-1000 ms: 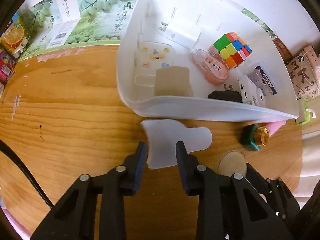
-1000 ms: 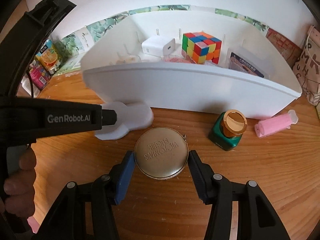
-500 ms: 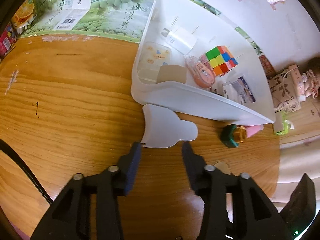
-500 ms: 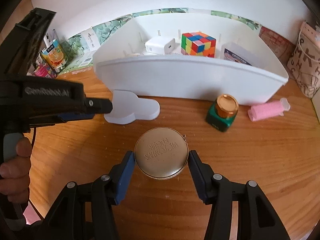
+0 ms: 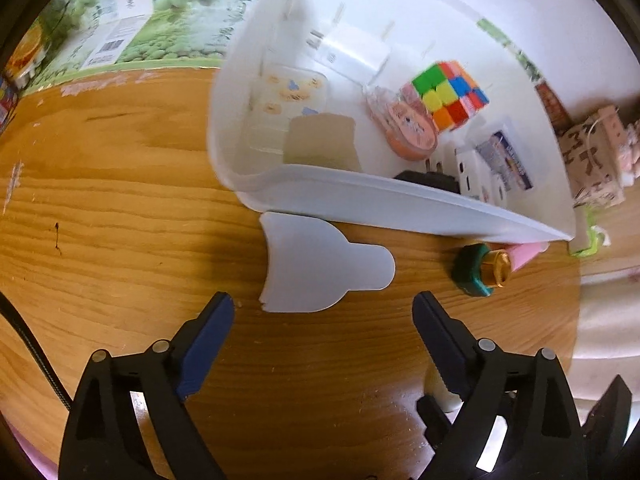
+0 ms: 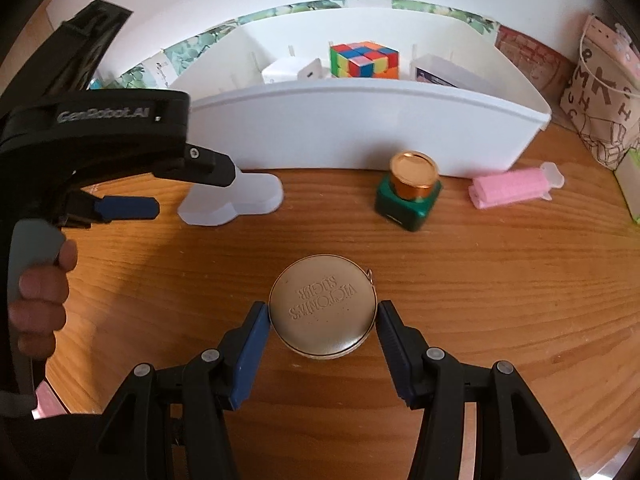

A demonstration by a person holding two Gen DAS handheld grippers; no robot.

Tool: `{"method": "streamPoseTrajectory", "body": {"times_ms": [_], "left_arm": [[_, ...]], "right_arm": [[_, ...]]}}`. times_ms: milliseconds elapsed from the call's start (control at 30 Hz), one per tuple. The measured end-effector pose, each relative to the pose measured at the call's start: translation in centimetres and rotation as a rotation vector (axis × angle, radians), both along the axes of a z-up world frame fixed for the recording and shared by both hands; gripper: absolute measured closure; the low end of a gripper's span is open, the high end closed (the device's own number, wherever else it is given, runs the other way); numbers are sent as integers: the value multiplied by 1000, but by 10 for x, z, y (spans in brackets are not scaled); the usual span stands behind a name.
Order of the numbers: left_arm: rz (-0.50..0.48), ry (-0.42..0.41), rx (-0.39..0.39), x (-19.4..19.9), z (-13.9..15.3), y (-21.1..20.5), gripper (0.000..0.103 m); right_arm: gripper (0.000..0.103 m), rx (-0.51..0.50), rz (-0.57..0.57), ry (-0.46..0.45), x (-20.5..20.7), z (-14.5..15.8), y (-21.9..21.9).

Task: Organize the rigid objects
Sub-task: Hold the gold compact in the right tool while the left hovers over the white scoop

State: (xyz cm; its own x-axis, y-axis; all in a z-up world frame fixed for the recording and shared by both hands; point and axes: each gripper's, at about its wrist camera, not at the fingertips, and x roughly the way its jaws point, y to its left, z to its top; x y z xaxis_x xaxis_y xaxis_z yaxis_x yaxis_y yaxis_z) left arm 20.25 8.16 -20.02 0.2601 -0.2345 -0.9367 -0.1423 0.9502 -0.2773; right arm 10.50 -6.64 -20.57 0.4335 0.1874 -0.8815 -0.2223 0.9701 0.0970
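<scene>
**Spotter:** Left wrist view first: your left tool [image 5: 323, 308] has just been opening, and its jaws now stand wide apart over the tabletop [image 5: 120, 208]. A second ago they clamped the white bottle-shaped piece [image 5: 320, 266]; now it lies flat beyond the tips, nothing between them, just beside the white bin [image 5: 360, 200].

**Operator:** And my right tool?

**Spotter:** Your right tool [image 6: 322, 316] is as it was, clamped on the round gold tin [image 6: 323, 306], one pad at each side. The tin sits in the same place between the fingers.

**Operator:** What can't you make out?

**Spotter:** The left wrist view is blurred by motion. In the right wrist view the bin's front wall hides most of its contents, and your left tool covers part of the white piece. Whether the tin rests on the tabletop or is lifted, I cannot tell.

**Operator:** Count them, left to right.

**Spotter:** On the tabletop: one white piece, one tin, one green bottle with a gold cap [image 6: 409, 192], one pink roll [image 6: 512, 190]. Inside the bin: one clear patterned case [image 5: 286, 96], one tan card [image 5: 322, 144], one white charger [image 5: 352, 50], one peach oval item [image 5: 408, 128], one colour cube [image 5: 448, 94], one black plug [image 5: 430, 180], one printed box [image 5: 504, 164].
</scene>
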Motion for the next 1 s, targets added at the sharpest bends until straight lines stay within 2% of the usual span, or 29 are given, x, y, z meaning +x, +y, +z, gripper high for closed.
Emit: {"method": "streamPoseTrajectory", "body": {"times_ms": [300, 633, 833, 1000], "left_arm": [[17, 92, 87, 15, -22, -22, 11], [101, 91, 133, 25, -28, -27, 9], [112, 95, 144, 34, -28, -32, 8], [87, 87, 136, 33, -21, -33, 17]], "right_arm": [[48, 3, -13, 25, 5, -3, -29], [48, 13, 9, 44, 13, -6, -45], [48, 12, 0, 46, 17, -7, -48], [48, 8, -8, 40, 13, -7, -47]]}}
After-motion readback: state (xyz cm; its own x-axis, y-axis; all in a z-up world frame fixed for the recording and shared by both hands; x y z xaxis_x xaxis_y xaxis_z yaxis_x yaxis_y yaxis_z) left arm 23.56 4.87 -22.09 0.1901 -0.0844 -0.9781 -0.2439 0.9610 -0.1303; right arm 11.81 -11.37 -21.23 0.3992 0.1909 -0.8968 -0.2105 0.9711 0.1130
